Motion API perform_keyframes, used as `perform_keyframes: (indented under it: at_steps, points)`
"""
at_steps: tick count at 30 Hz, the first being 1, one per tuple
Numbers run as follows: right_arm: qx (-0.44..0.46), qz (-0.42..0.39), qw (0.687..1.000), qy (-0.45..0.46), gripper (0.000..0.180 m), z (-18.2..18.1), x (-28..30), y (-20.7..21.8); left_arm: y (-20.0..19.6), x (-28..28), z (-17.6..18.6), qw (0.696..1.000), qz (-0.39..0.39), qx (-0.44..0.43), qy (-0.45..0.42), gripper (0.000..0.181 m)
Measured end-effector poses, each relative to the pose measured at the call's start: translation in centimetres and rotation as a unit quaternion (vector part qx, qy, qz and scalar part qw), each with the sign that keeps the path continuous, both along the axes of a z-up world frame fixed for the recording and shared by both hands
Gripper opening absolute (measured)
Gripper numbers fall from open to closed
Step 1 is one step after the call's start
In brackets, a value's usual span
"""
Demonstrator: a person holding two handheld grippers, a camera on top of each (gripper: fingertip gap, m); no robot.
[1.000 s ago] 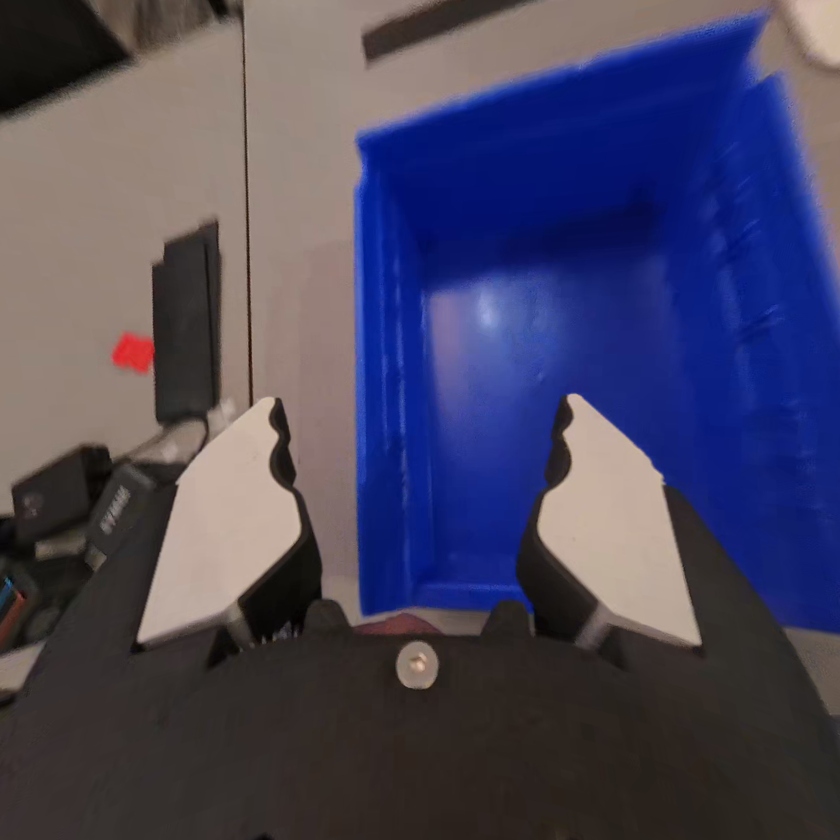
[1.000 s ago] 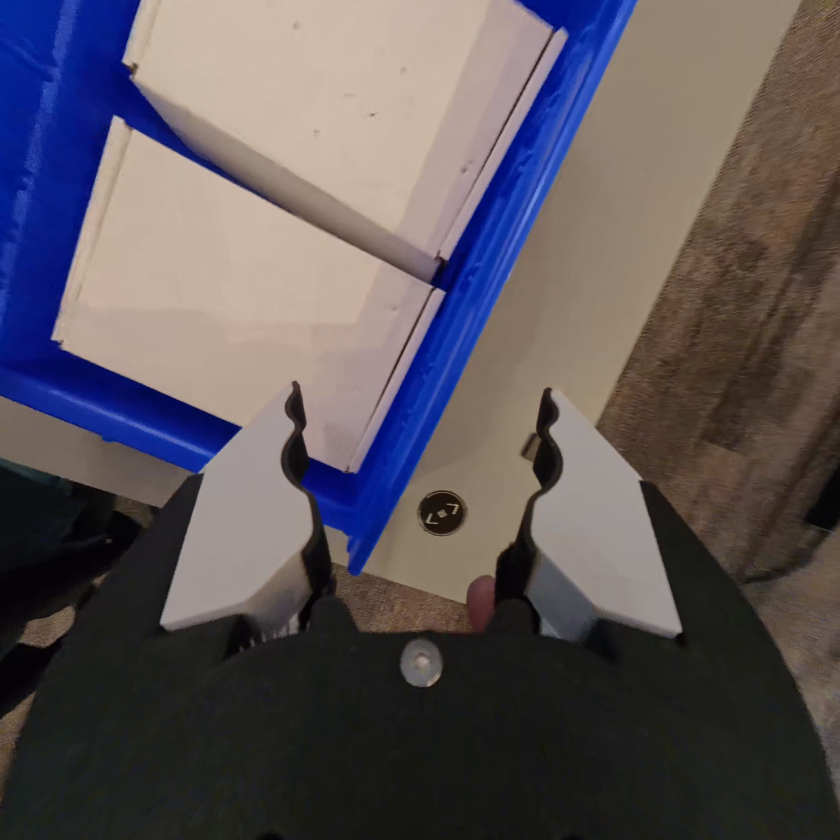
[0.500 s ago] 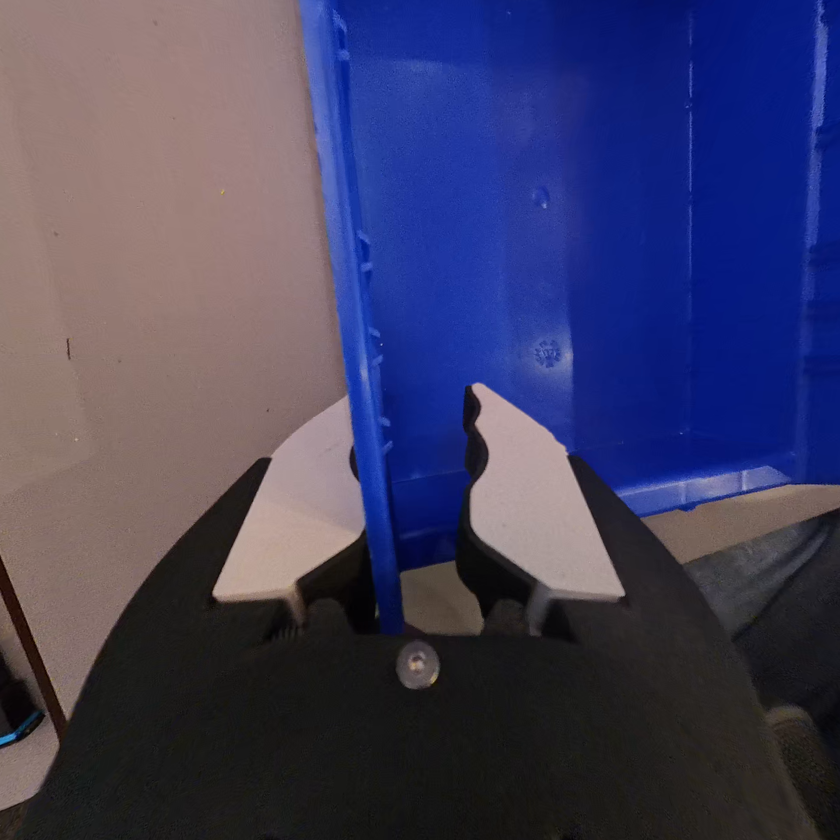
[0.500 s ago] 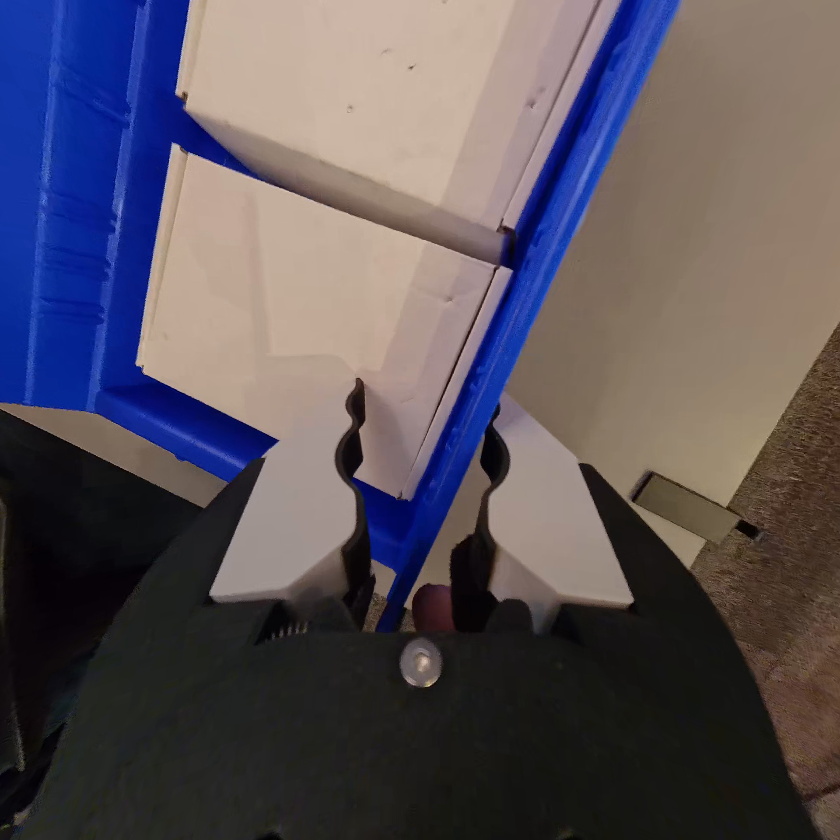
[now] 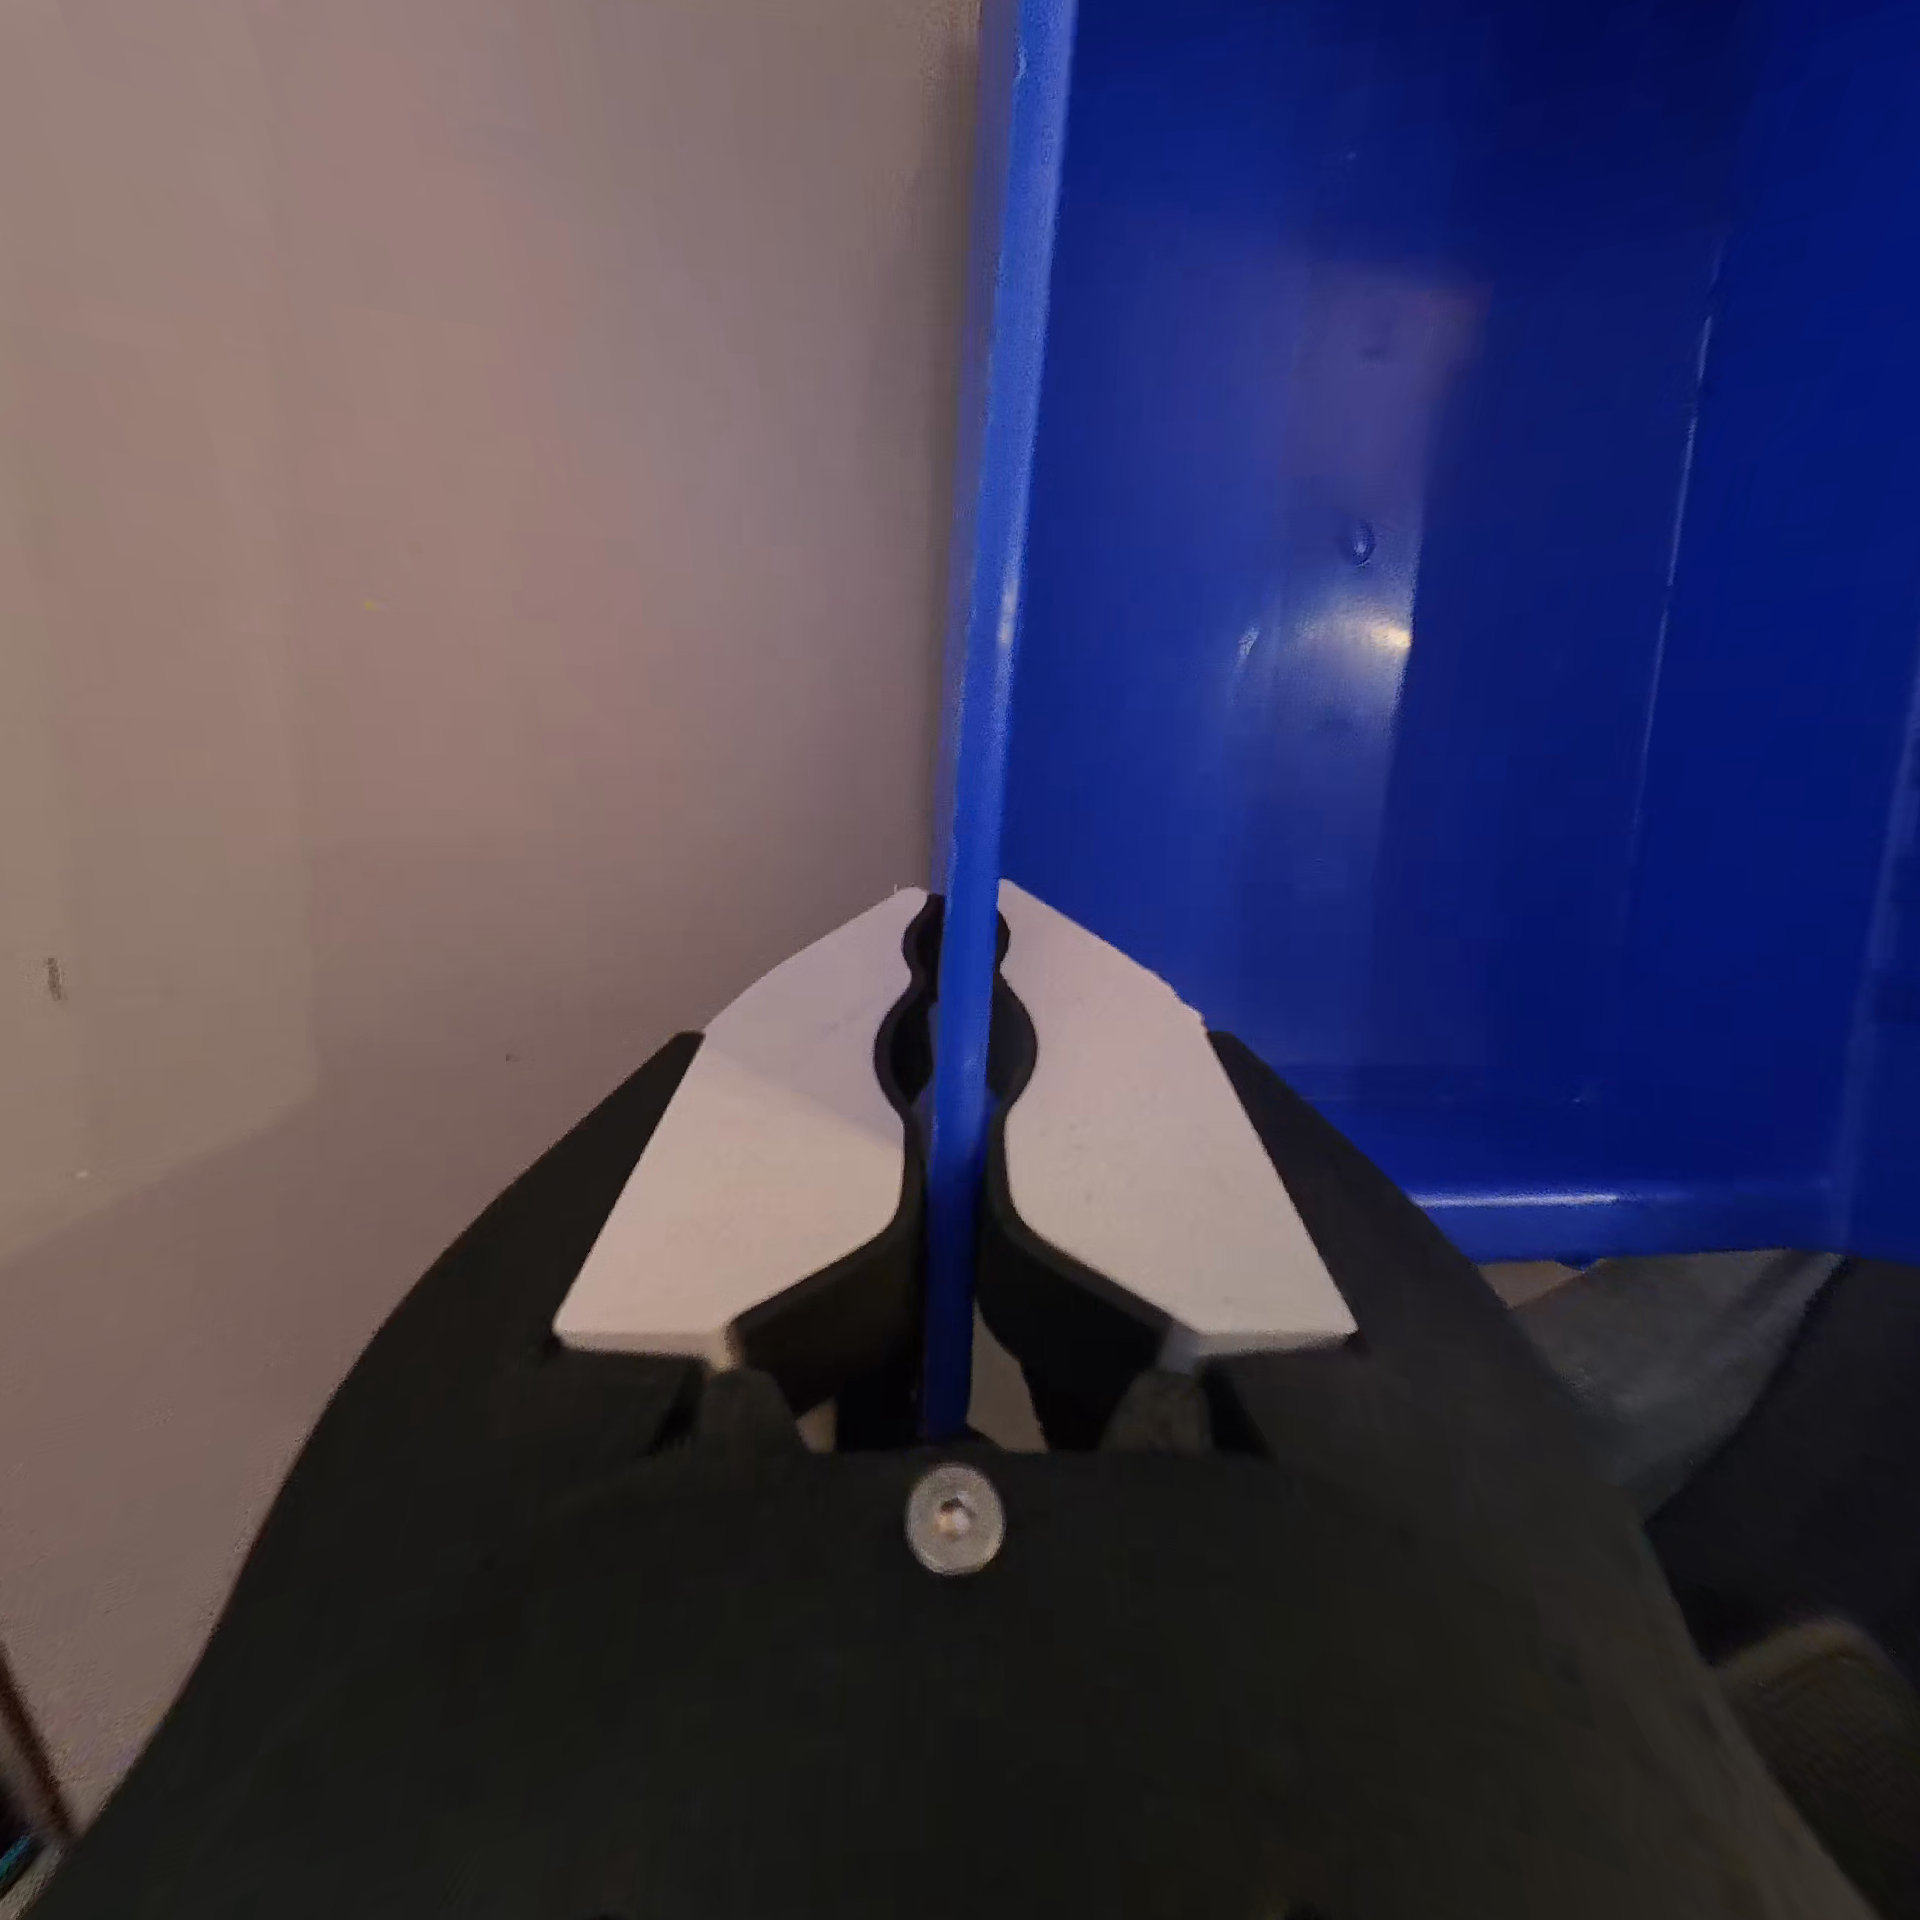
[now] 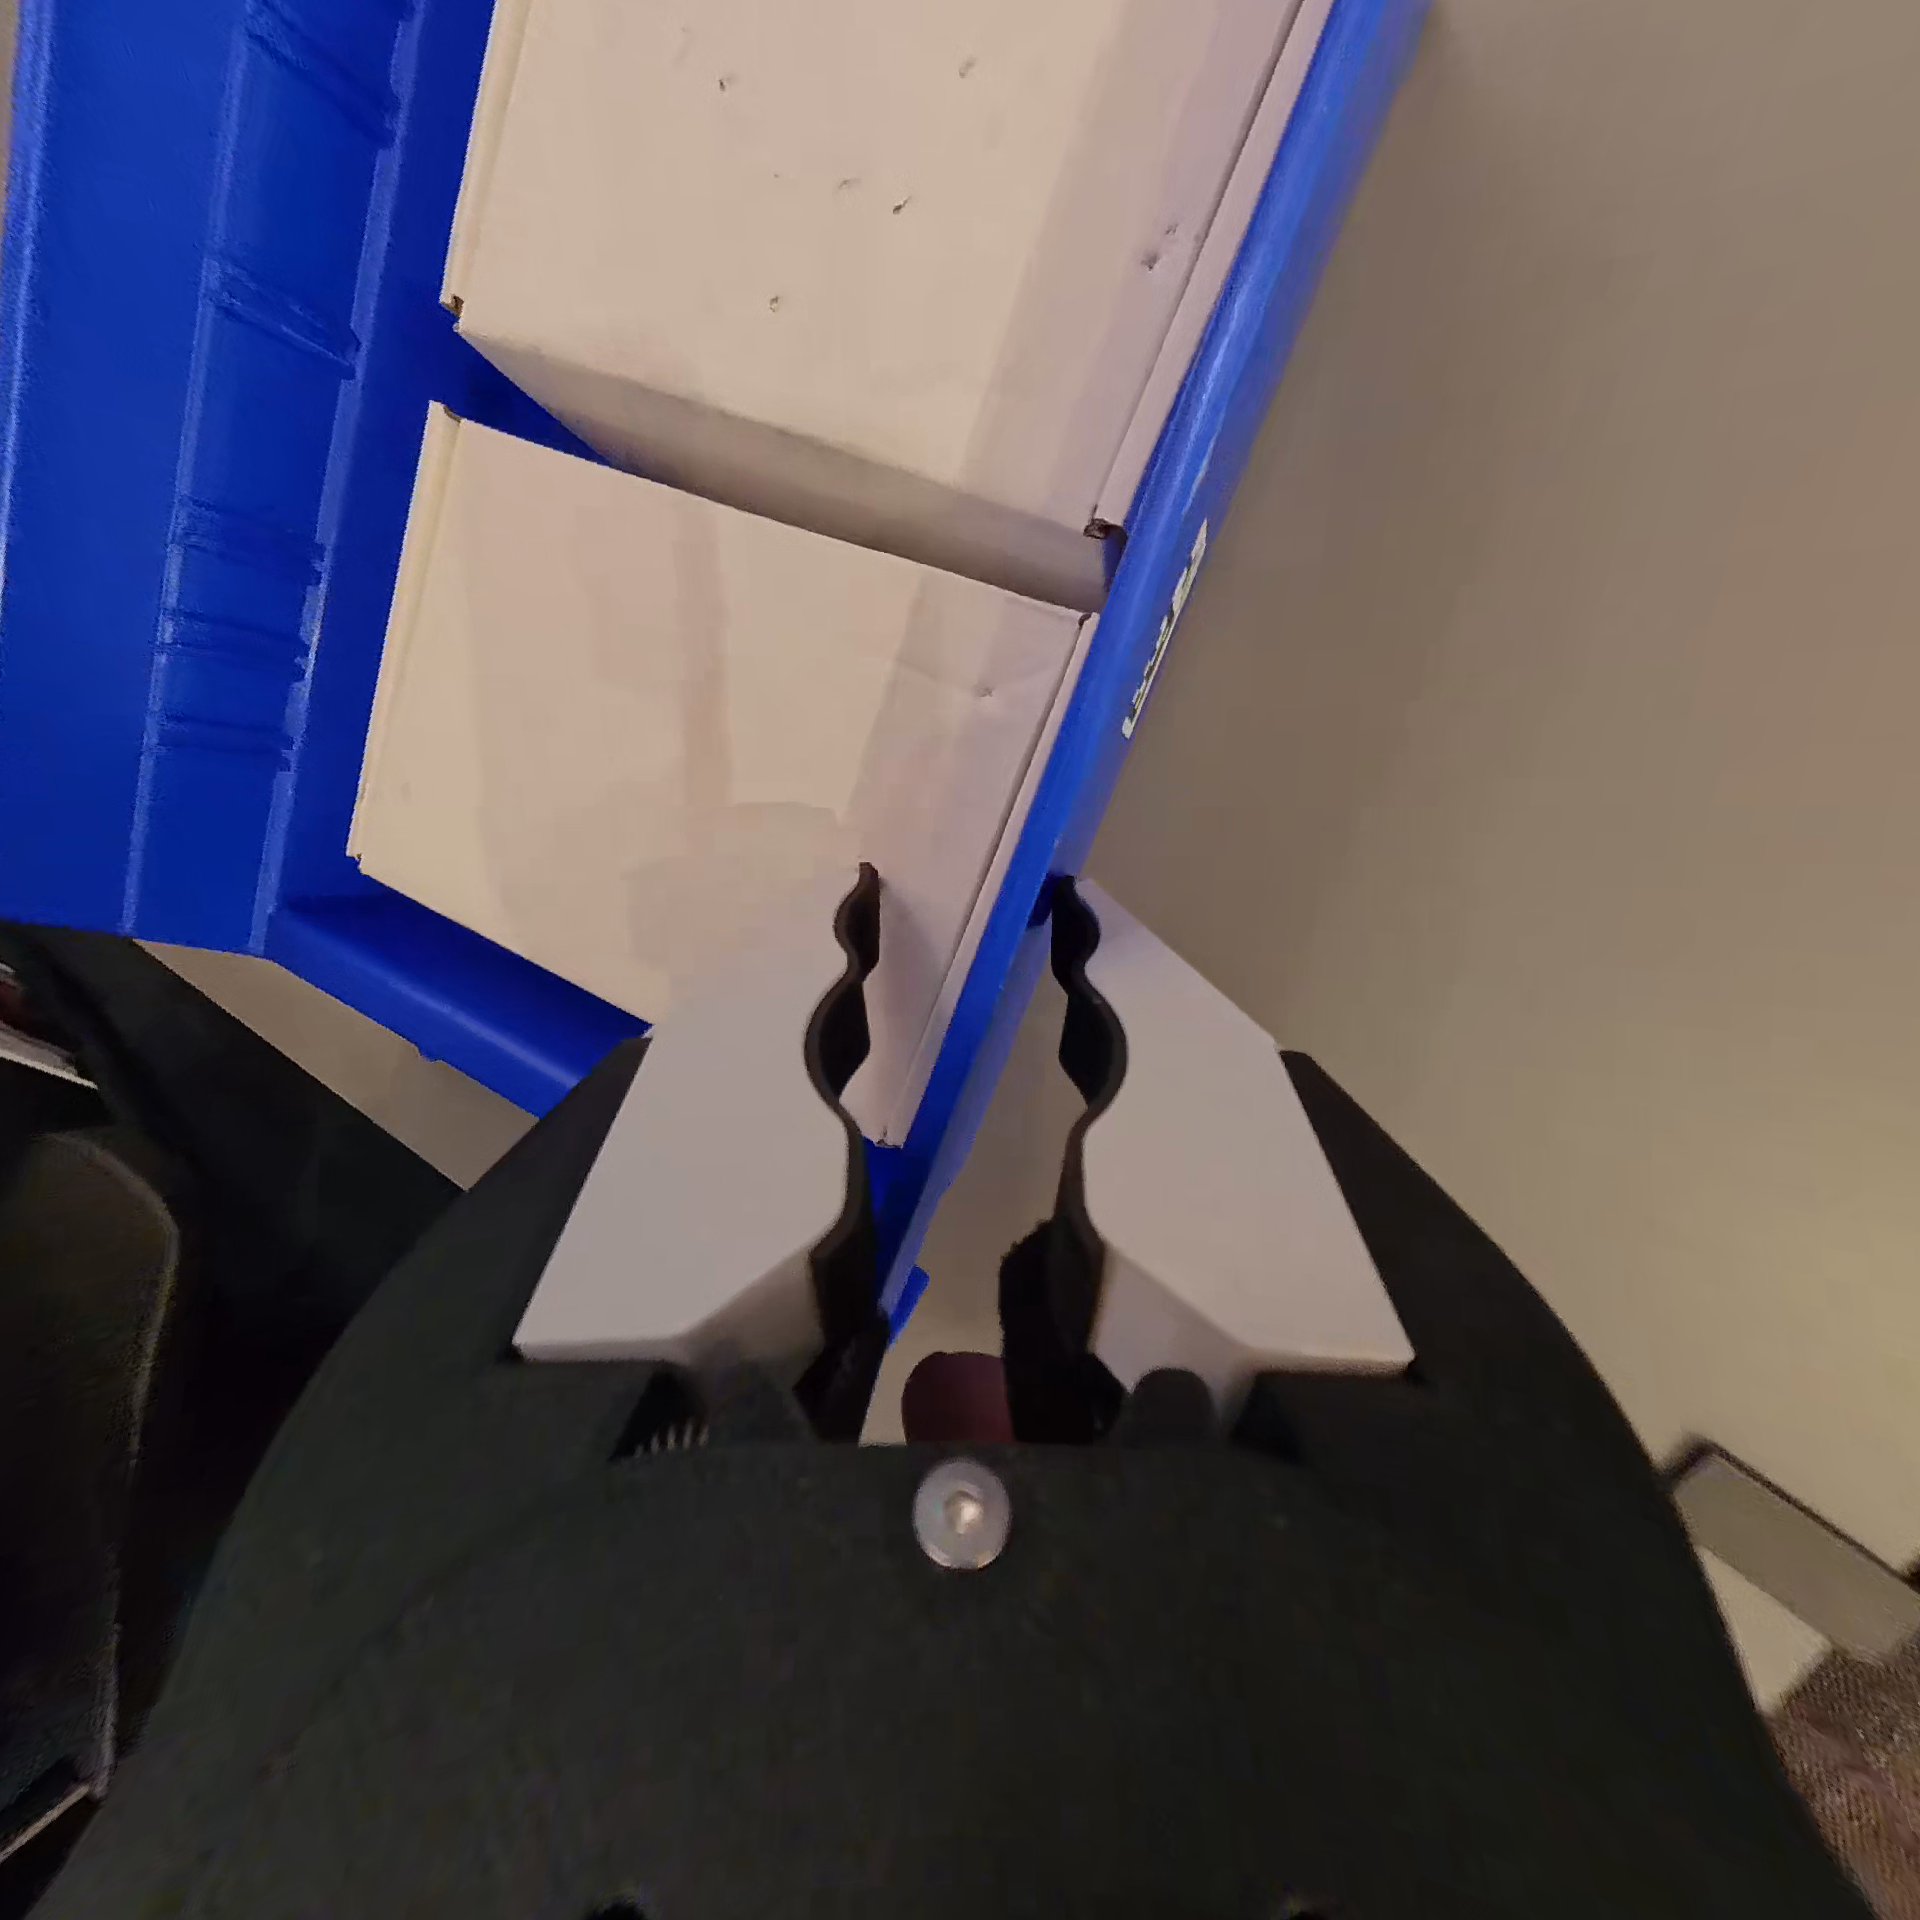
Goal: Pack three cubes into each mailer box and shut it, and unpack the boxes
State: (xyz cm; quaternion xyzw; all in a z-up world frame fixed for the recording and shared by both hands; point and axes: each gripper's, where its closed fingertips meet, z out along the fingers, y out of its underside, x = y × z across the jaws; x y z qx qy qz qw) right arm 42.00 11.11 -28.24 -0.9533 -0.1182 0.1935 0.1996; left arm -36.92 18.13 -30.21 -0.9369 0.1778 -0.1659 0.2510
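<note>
In the left wrist view an empty blue bin (image 5: 1455,623) stands on the table. My left gripper (image 5: 961,914) is shut on the bin's left wall (image 5: 997,520), one finger outside and one inside. In the right wrist view a blue bin (image 6: 208,520) holds two closed white mailer boxes, a near one (image 6: 675,727) and a far one (image 6: 831,229). My right gripper (image 6: 964,881) straddles this bin's right wall (image 6: 1174,520) near its front corner, nearly closed, both fingers touching the wall. No cubes are in view.
Both bins stand on a pale table (image 5: 468,520), which also shows in the right wrist view (image 6: 1558,520). A grey metal bracket (image 6: 1787,1548) sits at the table's corner, with carpet (image 6: 1849,1745) beyond. Dark clothing (image 5: 1714,1351) lies below the front edge.
My left gripper came down over the empty bin's left wall and closed on it. My right gripper moved onto the other bin's right wall and narrowed from wide open to nearly closed.
</note>
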Motion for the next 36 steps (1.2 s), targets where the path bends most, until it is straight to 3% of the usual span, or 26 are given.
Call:
perform_keyframes:
  at_steps: [13,22,34,36]
  points:
    - [0.046,0.010,0.997,0.056,0.030,0.1,-12.8,4.4,-0.1,1.0,2.9,0.992,0.052,0.078,-0.079,0.004]
    - [0.099,0.016,0.982,0.161,0.079,1.6,-26.3,5.4,-1.4,0.6,5.2,0.983,0.084,0.114,-0.115,0.004]
    - [0.110,0.087,0.970,0.201,0.102,2.0,-40.8,5.2,-1.9,-0.9,8.7,0.968,0.110,0.166,-0.151,0.004]
    - [0.111,0.093,0.968,0.203,0.098,1.9,-42.9,5.7,-2.1,-1.1,9.4,0.965,0.114,0.175,-0.156,0.004]
